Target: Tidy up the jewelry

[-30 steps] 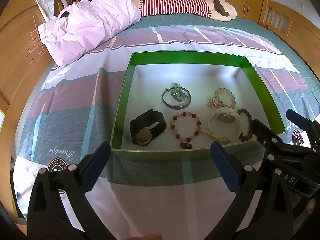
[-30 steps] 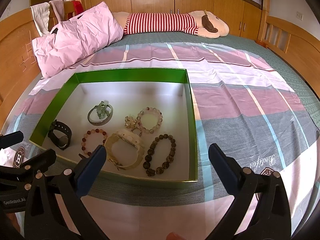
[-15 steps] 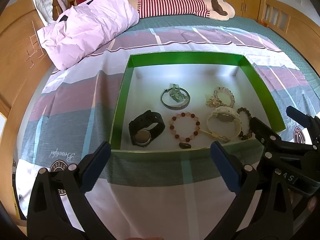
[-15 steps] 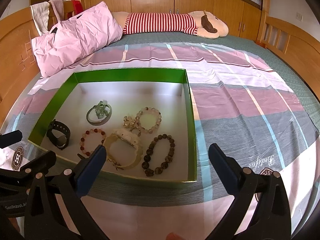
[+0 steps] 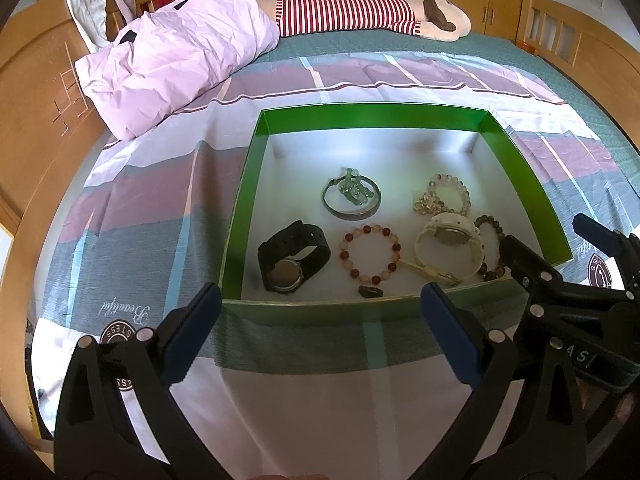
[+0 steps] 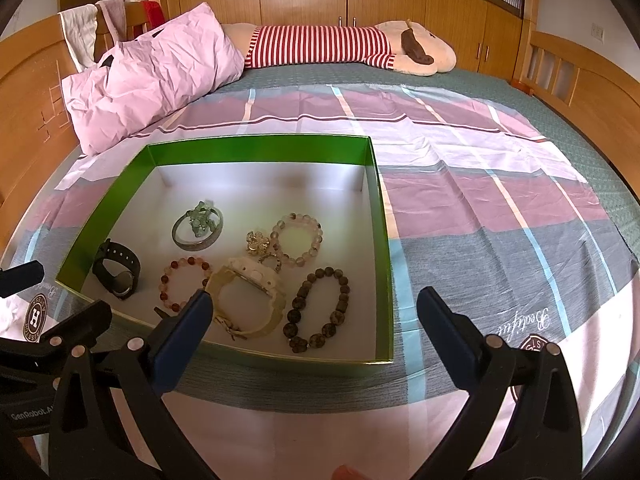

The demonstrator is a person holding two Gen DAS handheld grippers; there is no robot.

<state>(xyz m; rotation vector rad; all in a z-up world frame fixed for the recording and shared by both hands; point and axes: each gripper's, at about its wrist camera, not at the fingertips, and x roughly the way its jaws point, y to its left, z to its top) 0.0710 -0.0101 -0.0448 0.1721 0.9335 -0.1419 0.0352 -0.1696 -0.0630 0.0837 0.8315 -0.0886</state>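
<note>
A green box (image 5: 372,114) (image 6: 256,144) with a white floor lies on the bed. In it are a black watch (image 5: 294,256) (image 6: 118,270), a cream watch (image 5: 448,242) (image 6: 250,300), a red bead bracelet (image 5: 370,254) (image 6: 182,284), a silver bangle with green stones (image 5: 352,196) (image 6: 198,226), a pale bead bracelet (image 5: 448,194) (image 6: 297,238) and a dark bead bracelet (image 6: 320,308). My left gripper (image 5: 320,336) is open and empty just short of the box's near wall. My right gripper (image 6: 316,336) is open and empty above the box's near right corner.
A pink pillow (image 5: 172,68) (image 6: 152,76) lies at the far left, a striped plush toy (image 5: 360,14) (image 6: 344,46) at the far end. Wooden bed boards (image 5: 36,112) rise at both sides. The striped sheet (image 6: 500,208) spreads right of the box.
Both grippers have drawn back and up a little, so the box sits slightly farther away in both views. Both stay open. The jewelry has not moved.
</note>
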